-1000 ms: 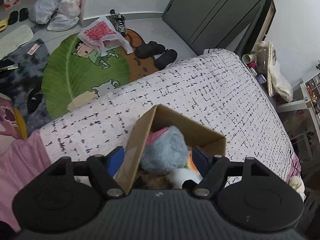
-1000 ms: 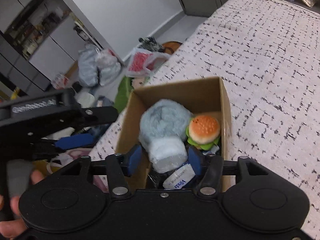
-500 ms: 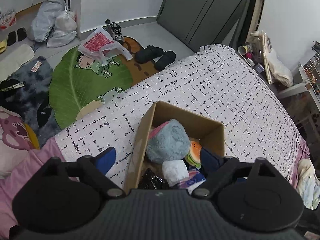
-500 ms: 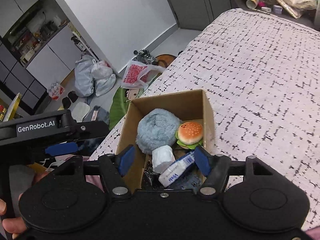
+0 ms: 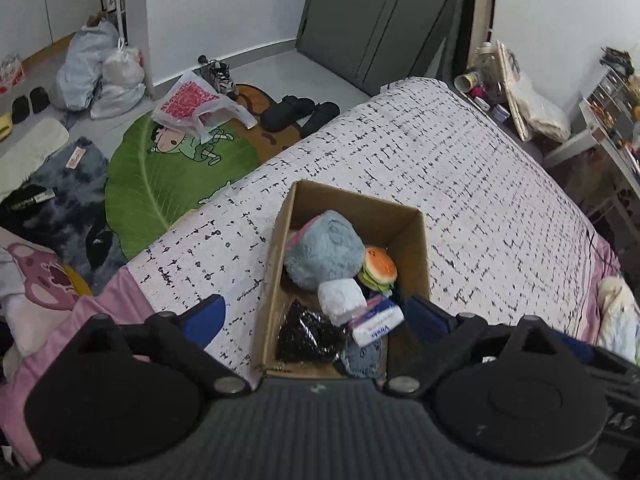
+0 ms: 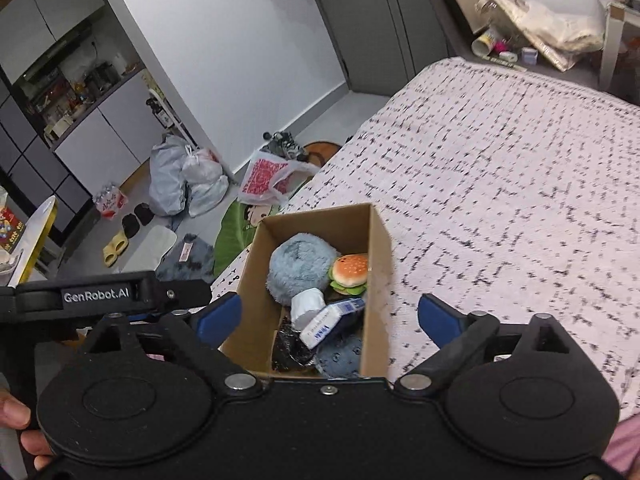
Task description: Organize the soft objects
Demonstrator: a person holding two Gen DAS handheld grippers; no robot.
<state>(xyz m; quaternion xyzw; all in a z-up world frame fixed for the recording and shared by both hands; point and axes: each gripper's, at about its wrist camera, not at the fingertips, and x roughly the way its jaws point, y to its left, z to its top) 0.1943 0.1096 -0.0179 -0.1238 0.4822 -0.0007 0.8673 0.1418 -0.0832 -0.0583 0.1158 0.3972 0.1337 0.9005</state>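
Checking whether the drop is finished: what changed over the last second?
Both grippers' jaws have just been opening and are empty: right gripper released the white roll into the cardboard box; left gripper pulled back too. Grey plush and burger toy stayed put.

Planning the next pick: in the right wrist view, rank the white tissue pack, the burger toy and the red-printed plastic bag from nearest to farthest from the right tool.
1. White tissue pack: in the cardboard box, nearest.
2. Burger toy: deeper in the box, right side.
3. Red-printed plastic bag: on the floor, beyond the bed.
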